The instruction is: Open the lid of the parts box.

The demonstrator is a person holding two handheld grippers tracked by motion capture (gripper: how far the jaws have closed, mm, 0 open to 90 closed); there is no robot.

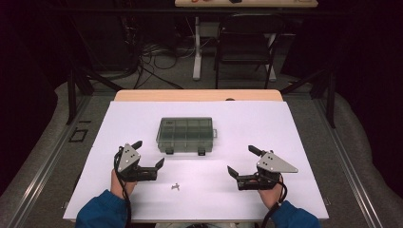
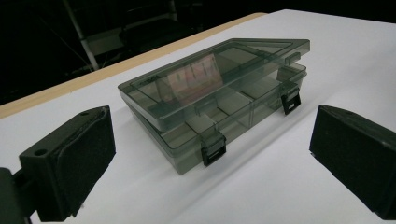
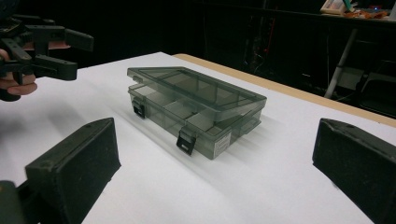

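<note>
A smoky clear plastic organiser box with divided compartments lies in the middle of the white table sheet. Its lid is down but slightly raised, and two black latches hang loose at its front. My left gripper hovers open just left of the box's near corner. My right gripper stands open to the right of the box, clearly apart from it. A small metal part lies on the sheet between the two grippers, near the front. In the right gripper view, the left gripper is at top left.
The wooden table edge runs behind the sheet. Beyond it stand a dark chair, a white table leg and cables on the floor. Metal rails flank the table on both sides.
</note>
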